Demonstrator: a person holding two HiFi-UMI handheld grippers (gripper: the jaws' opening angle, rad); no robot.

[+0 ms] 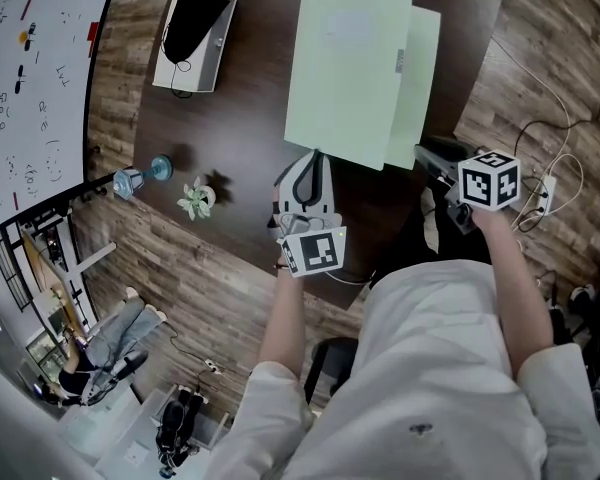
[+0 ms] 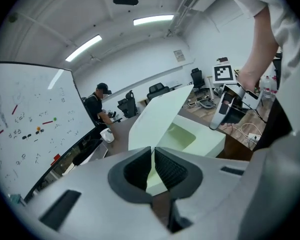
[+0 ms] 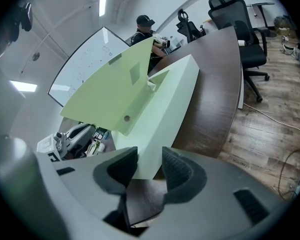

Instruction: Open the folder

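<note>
Both tongs sit at the near edge of the dark tabletop (image 1: 250, 118), with the pale green folder (image 1: 350, 68) just beyond them, towards the right edge. The left tongs (image 1: 315, 158) have their jaws pressed almost together on the near corner of the folder's cover (image 2: 160, 116), which slants up from them. The right tongs (image 1: 425, 153) have their jaws apart and hold nothing. They sit just beside the folder's near right corner, and its lower half (image 3: 165, 109) shows through the gap.

From above, the cover looks like a flat sheet overlapping the lower half. Only the two gripper views show it raised at a slant. The right gripper view alone shows the cover's underside with a small round stud (image 3: 126, 118). The left gripper view alone shows the shallow hollow (image 2: 182, 136) inside the folder. Both gripper views also show a person (image 2: 101, 109) at the table's far edge.
</note>
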